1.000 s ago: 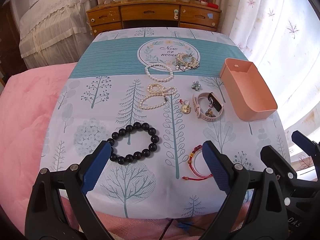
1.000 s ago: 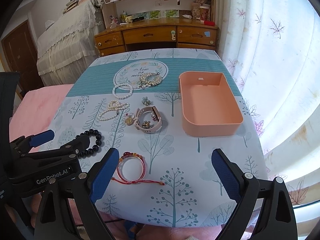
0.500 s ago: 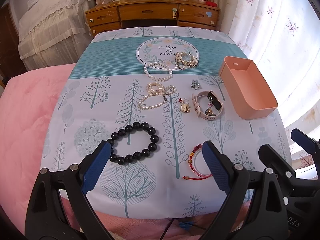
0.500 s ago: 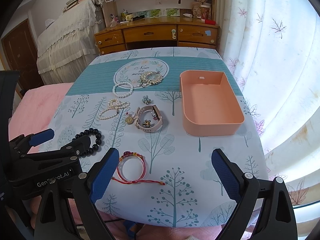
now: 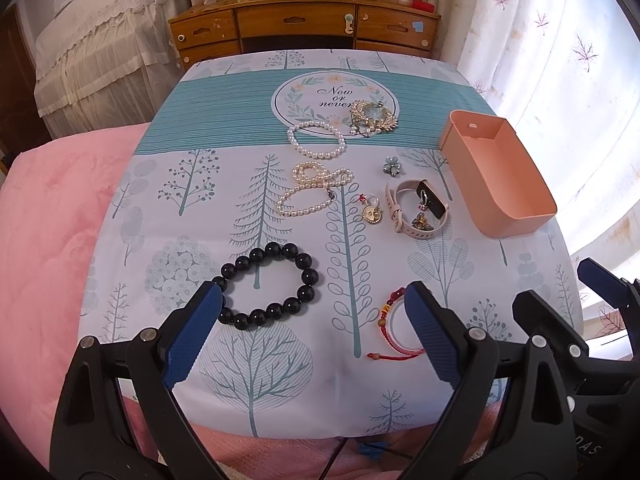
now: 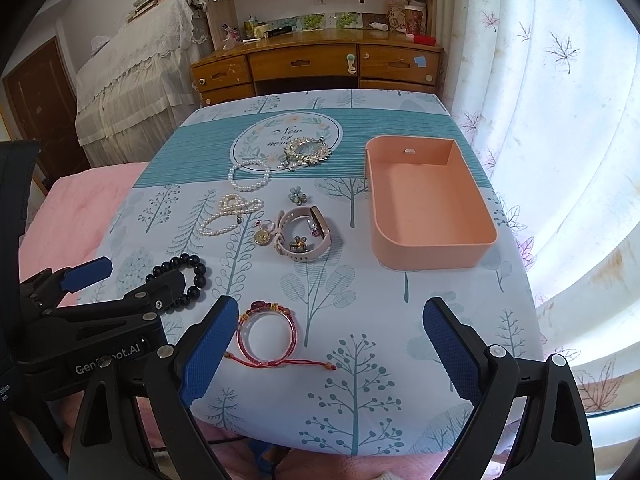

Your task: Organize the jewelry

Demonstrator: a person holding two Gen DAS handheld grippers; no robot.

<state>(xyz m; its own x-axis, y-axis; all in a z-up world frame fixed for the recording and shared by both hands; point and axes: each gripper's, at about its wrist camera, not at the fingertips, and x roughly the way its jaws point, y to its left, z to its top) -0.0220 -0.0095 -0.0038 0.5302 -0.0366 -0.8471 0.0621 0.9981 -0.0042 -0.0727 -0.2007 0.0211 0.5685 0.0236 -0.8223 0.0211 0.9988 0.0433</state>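
Bright daylight floods in through the curtains (image 6: 560, 128) at right, blown out there; sharp focus centrally, fisheye bending and dark vignetting at the corners.

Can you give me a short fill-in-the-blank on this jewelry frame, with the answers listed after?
1. The pink tray holds ____ pieces of jewelry.
2. The bracelet lying nearest the left gripper has beads coloured ____.
3. The jaws of the right gripper stand ____.
4. The small flower charm lies inside the loop of the ____.

Answers: no; black; open; watch band
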